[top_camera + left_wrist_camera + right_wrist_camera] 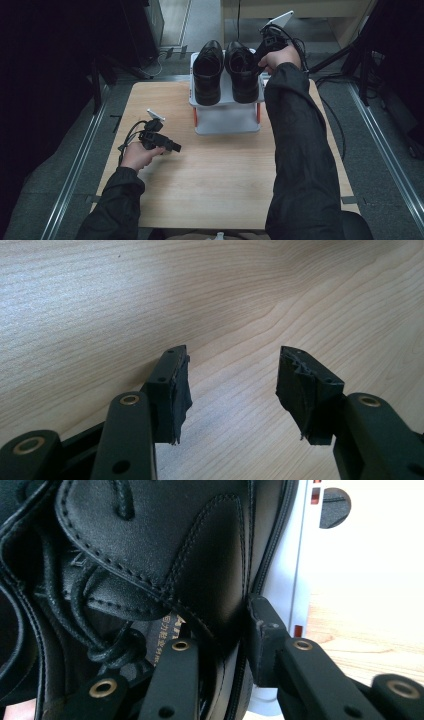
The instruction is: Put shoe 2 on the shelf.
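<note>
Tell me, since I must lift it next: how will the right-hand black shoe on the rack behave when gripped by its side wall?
The right shoe looks like smooth leather, so probably slippery. Its collar wall, straddled by the right tool, may flex. Lifted from one side, it would likely tilt toe-down.

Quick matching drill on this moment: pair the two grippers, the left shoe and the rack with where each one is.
1. left gripper
2. right gripper
3. left shoe
4. rack

a. on the table's far edge
b. at the right shoe's collar
c. on the rack, no gripper at it
d. over bare table, jaws apart

Pairs: 1-d, 2-b, 3-c, 4-a
</note>
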Available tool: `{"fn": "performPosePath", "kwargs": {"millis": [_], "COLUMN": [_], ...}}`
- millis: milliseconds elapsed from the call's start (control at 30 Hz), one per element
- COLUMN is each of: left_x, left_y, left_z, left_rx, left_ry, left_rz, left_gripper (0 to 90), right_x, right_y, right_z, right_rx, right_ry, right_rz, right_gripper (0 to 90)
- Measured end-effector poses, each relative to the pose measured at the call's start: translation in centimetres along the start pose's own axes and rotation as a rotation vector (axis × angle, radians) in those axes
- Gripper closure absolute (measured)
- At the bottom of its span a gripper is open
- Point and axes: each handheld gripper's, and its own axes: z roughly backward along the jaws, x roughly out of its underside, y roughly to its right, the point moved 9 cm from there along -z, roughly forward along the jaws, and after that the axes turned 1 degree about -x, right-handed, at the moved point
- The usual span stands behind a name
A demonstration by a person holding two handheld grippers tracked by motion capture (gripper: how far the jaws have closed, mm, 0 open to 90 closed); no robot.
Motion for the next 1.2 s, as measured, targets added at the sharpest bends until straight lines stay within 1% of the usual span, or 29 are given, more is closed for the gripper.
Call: {"fn": "performPosePath", "kwargs": {"millis": [100,233,400,567,600,700,833,900,933,1000,1100,1200], "left_x": [0.0,0.0,-0.1,-0.1,-0.1,-0.1,-0.2,-0.1,-0.1,-0.1,0.0,0.0], "left_y": [0.0,0.1,0.0,0.0,0.0,0.0,-0.1,-0.1,-0.2,-0.2,-0.2,-0.2], "left_z": [0.0,0.0,0.0,-0.1,-0.1,0.0,0.0,0.0,0.0,0.0,0.1,0.1], "left_rx": [0.001,-0.001,-0.002,-0.005,-0.005,-0.003,-0.003,-0.005,-0.007,-0.01,-0.011,-0.011], "left_ry": [0.002,0.0,0.001,0.0,-0.001,0.003,0.006,0.004,0.005,0.004,0.005,0.003], "left_rz": [0.0,-0.002,-0.005,-0.005,-0.006,-0.003,-0.001,0.001,0.001,-0.001,-0.001,0.0], "left_gripper": [46.2,46.1,46.1,46.0,46.0,46.2,46.1,46.1,46.1,46.1,46.1,46.1], "right_x": [0.2,0.5,0.8,1.1,1.1,1.1,1.1,1.1,1.1,1.1,1.1,1.0], "right_y": [-0.3,-0.8,-1.2,-1.5,-1.6,-1.7,-1.5,-1.5,-1.5,-1.5,-1.7,-1.8], "right_z": [-0.1,-0.3,-0.5,-0.7,-0.8,-0.9,-0.9,-0.8,-0.8,-0.6,0.3,1.1], "right_rx": [0.003,-0.007,-0.007,0.003,-0.005,-0.012,-0.008,-0.018,-0.018,-0.026,-0.048,-0.05], "right_ry": [0.0,0.001,0.003,0.0,-0.004,0.0,0.0,0.001,0.001,0.007,0.017,0.033], "right_rz": [0.003,-0.006,0.014,0.013,0.002,-0.008,0.005,0.014,0.014,0.015,0.011,0.021], "right_gripper": [75.5,73.8,72.4,70.0,68.3,68.0,66.6,63.2,63.2,61.6,61.0,59.6]}}
